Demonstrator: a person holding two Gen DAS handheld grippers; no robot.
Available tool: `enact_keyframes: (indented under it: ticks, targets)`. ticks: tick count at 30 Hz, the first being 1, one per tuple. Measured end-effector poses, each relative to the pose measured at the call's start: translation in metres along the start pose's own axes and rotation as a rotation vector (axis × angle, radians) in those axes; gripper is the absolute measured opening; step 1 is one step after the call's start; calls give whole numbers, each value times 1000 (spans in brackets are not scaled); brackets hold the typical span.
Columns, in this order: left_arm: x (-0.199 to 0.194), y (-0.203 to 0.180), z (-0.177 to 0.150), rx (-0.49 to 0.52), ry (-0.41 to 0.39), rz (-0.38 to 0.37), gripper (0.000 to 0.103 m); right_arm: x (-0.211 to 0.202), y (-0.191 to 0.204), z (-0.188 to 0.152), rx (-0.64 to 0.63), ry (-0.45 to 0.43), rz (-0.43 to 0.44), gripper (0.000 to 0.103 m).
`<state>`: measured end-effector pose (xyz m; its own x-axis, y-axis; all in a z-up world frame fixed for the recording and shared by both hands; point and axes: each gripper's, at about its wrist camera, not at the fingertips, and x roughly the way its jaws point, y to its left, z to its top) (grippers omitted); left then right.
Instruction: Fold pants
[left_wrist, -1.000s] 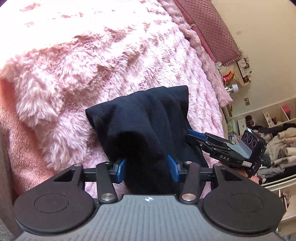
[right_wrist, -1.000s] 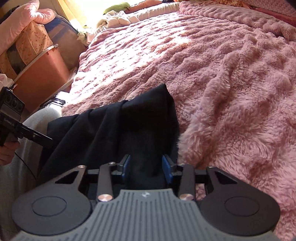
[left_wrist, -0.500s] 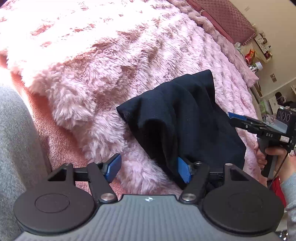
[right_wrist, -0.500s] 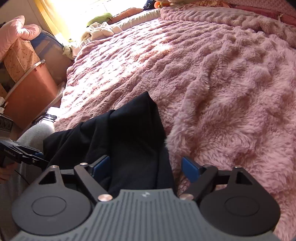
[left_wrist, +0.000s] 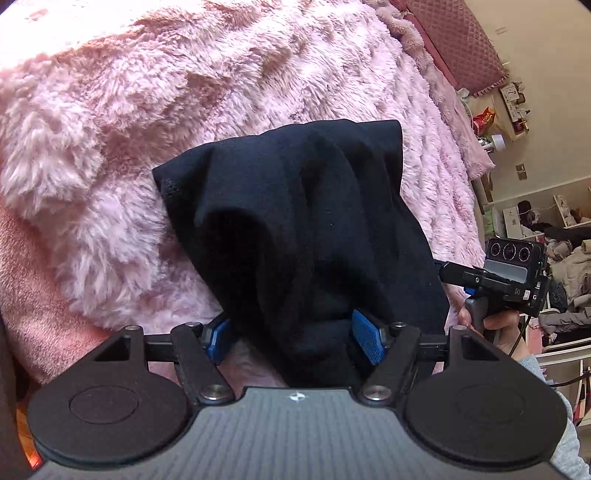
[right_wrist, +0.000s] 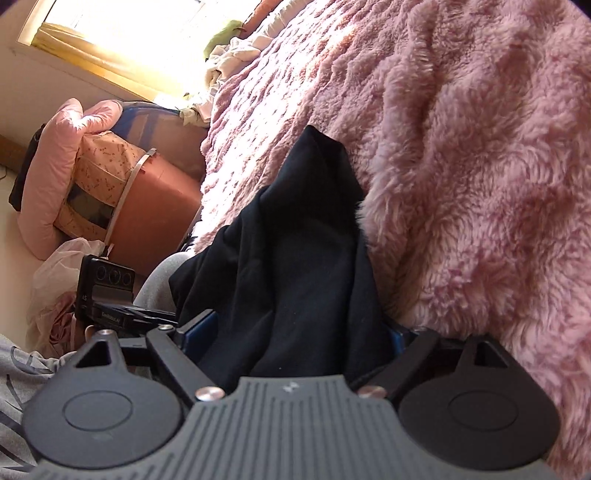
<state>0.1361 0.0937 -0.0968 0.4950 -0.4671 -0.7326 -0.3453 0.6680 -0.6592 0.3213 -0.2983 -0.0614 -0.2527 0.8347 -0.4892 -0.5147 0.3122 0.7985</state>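
Observation:
The dark navy pants (left_wrist: 303, 221) lie bunched at the near edge of a fluffy pink blanket (left_wrist: 184, 92). My left gripper (left_wrist: 291, 336) is open, its blue pads on either side of a hanging fold of the fabric, with a gap on the left side. In the right wrist view the pants (right_wrist: 295, 258) drape down between the blue pads of my right gripper (right_wrist: 291, 339), which is also open around the cloth. Each gripper shows in the other's view: the right one (left_wrist: 495, 277) at the pants' right edge, the left one (right_wrist: 110, 302) at their left.
The pink blanket (right_wrist: 461, 147) covers the whole bed. A maroon headboard cushion (left_wrist: 461, 48) and a cluttered shelf (left_wrist: 509, 107) stand at the far right. A brown box with pink bedding (right_wrist: 110, 192) stands by the bed's foot, under a bright window.
Both grippers were shut on the pants a second ago, then opened wide. Now both have moved back around the fabric and the jaws have narrowed, and the right view has tilted.

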Motion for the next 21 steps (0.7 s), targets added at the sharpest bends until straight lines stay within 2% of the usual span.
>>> enact_keyframes:
  ticks: [2, 4, 5, 6, 7, 8, 9, 10, 11, 14, 16, 21]
  targets:
    - [11, 1, 5, -33, -12, -29, 78, 5, 0, 3, -1, 9, 43, 83]
    - [28, 8, 12, -96, -10, -43, 78, 22, 3, 5, 0, 44, 94, 77]
    - [35, 12, 15, -143, -11, -58, 78, 41, 10, 7, -24, 77, 83, 75]
    - [36, 15, 17, -169, -18, -70, 74, 54, 19, 7, -72, 103, 42, 75]
    - [36, 17, 19, -177, -30, -78, 58, 71, 32, 8, -160, 141, -19, 75]
    - [34, 17, 19, -172, -41, -75, 42, 77, 39, 7, -210, 153, -53, 65]
    - [31, 18, 18, -169, -48, -77, 37, 77, 40, 9, -220, 140, -92, 53]
    - [28, 18, 16, -167, -54, -81, 30, 73, 39, 10, -210, 122, -122, 31]
    - [26, 18, 15, -166, -58, -87, 29, 66, 36, 11, -193, 96, -114, 24]
    - [17, 8, 12, -120, -83, -86, 27, 56, 50, 7, -252, 42, -107, 17]
    - [7, -1, 11, -63, -108, -84, 26, 53, 61, 7, -283, 9, -91, 16]
    - [-23, -4, 26, -38, -175, -109, 26, 53, 84, 24, -320, -41, -68, 16]
